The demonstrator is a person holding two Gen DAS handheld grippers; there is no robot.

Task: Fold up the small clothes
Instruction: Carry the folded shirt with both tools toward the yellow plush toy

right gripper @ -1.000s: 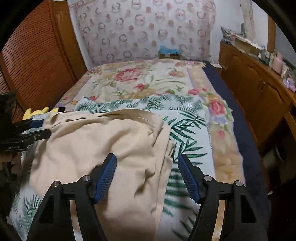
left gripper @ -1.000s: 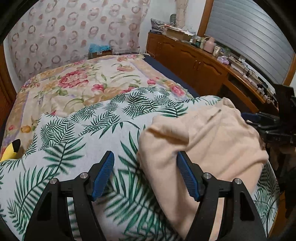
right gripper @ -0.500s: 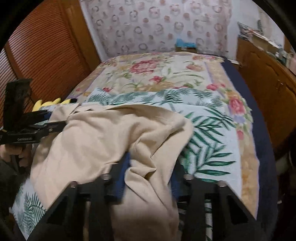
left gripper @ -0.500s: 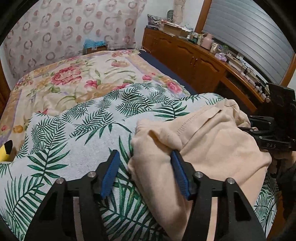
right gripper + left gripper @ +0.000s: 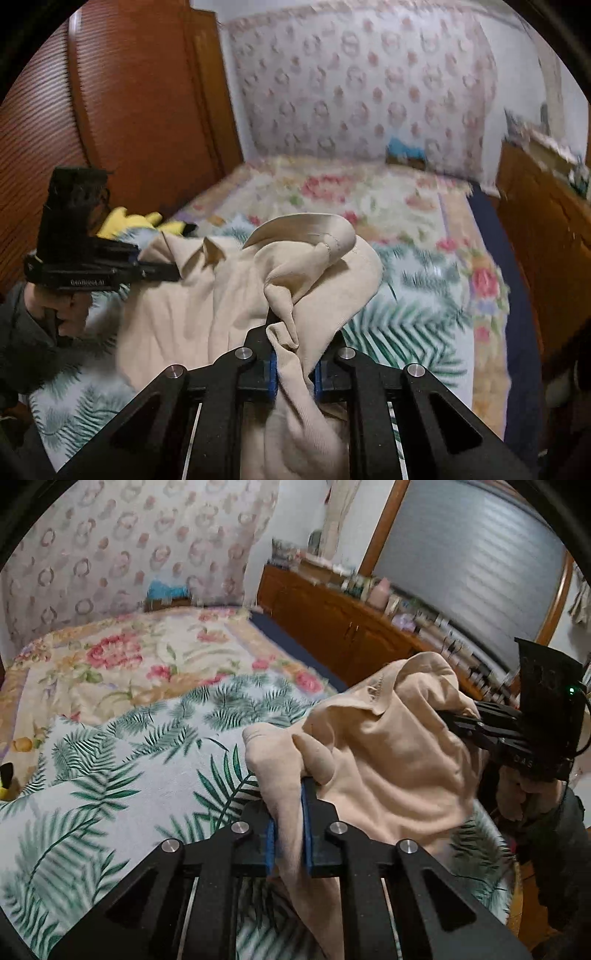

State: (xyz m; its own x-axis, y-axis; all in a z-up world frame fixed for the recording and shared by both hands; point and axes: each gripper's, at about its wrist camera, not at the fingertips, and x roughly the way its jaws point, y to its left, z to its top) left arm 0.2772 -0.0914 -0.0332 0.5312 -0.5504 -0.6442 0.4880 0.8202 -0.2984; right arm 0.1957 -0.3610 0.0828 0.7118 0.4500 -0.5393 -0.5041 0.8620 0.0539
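While both grippers are clamped on it, the beige garment point(image 5: 388, 768) hangs bunched between them, lifted partly off the palm-leaf sheet point(image 5: 122, 775) at the near end of the bed. Left gripper point(image 5: 290, 823): blue pads pinched tight on a wad of cloth at the garment's left edge. Right gripper point(image 5: 293, 354): likewise clenched on a twisted fold at the right edge. Each tool shows in the other's camera, off to the side, with fabric slung between. My reading: two edges are held so the piece can be raised, shaken flat and laid down for a fold; as it hangs now it is crumpled, no clean crease visible.

Surroundings: floral quilt point(image 5: 122, 657) beyond the leaf sheet, running to the far patterned wall. Yellow plush toy point(image 5: 129, 221) at the left edge of the bed, near the garment's left side, may snag a spread-out sleeve. Wooden cabinet point(image 5: 332, 627) along the right, top cluttered with bottles; louvred wooden doors point(image 5: 122, 110) on the left. Motion blur in both views.
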